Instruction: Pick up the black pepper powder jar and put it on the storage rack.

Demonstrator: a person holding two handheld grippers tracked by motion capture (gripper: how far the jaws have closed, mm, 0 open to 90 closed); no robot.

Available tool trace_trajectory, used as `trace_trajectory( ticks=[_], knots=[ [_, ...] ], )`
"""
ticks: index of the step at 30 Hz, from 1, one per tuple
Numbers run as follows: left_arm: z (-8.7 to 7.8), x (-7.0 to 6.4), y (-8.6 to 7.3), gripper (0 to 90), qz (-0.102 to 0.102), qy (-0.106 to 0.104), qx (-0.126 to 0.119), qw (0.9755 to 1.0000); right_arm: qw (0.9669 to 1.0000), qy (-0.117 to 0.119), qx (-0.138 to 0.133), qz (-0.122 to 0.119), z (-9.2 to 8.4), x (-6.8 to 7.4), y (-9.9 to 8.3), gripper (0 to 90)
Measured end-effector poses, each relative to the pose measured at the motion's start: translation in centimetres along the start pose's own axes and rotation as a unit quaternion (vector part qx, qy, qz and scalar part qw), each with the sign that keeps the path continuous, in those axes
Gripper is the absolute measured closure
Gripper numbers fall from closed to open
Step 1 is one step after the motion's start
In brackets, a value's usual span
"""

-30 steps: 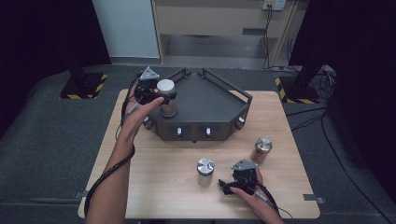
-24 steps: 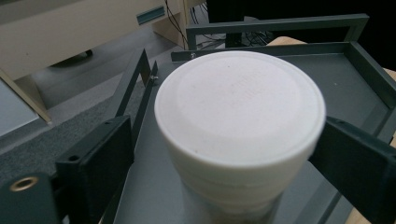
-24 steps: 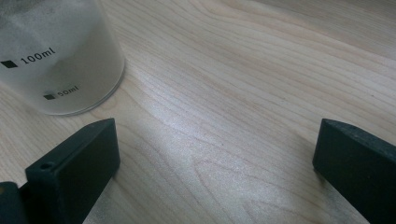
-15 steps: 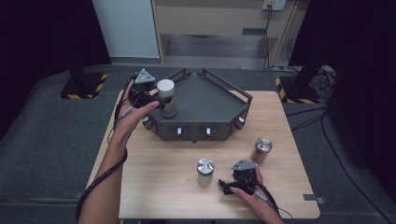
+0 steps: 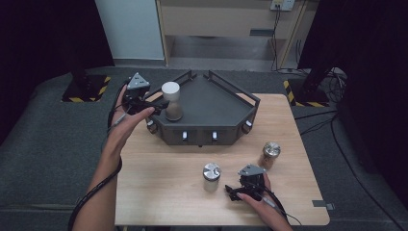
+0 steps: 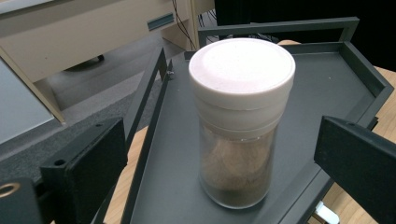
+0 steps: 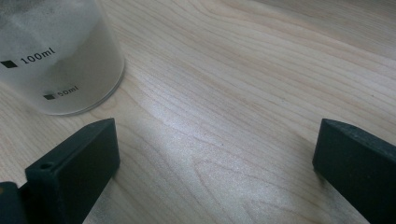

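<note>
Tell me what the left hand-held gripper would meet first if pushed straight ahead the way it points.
Most likely the white-lidded jar standing on the dark tray: it sits centred ahead of the left hand-held gripper, whose jaws stand open and clear of it.

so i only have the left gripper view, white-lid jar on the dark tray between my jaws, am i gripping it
Observer: No. The left gripper has just been opening; its jaws stand wide beside the white-lid jar, which stands free on the dark tray.
Operator: any other jars out there
Observer: Two with metal lids stand on the wooden table: the middle jar and the right jar.
Operator: where's the other gripper
Observer: The right gripper rests low on the table, open, just right of the middle jar.
</note>
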State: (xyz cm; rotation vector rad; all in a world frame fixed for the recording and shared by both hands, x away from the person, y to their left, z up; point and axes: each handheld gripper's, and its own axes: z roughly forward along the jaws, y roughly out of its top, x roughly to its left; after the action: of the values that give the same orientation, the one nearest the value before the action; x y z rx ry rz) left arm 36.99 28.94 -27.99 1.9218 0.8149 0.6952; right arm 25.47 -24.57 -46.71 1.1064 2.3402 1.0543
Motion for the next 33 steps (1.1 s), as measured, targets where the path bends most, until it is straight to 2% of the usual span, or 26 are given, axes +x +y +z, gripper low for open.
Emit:
trace_trajectory(
  ticks=[6,14,23,28,33],
  knots=[
    [-0.7,0.0,-0.3,1.3,-0.001,0.0,-0.001,1.0,1.0,-0.001,0.0,-0.001,0.0,0.0,0.0,0.5],
    [-1.6,-0.5,-1.6,1.4,-0.008,0.005,-0.004,0.9999,1.0,-0.001,0.0,-0.001,0.0,0.0,0.0,0.5],
    [-2.3,-1.5,-3.5,1.1,-0.017,0.005,-0.007,0.9998,1.0,-0.001,0.0,-0.001,0.0,0.0,0.0,0.5],
    [-2.7,-2.1,-4.2,1.1,-0.012,0.002,0.0,0.9999,1.0,-0.001,0.0,-0.001,0.0,0.0,0.0,0.5],
    [-3.1,-2.8,-5.3,0.4,-0.012,0.008,0.005,0.9999,1.0,-0.001,0.0,-0.001,0.0,0.0,0.0,0.5]
  ],
)
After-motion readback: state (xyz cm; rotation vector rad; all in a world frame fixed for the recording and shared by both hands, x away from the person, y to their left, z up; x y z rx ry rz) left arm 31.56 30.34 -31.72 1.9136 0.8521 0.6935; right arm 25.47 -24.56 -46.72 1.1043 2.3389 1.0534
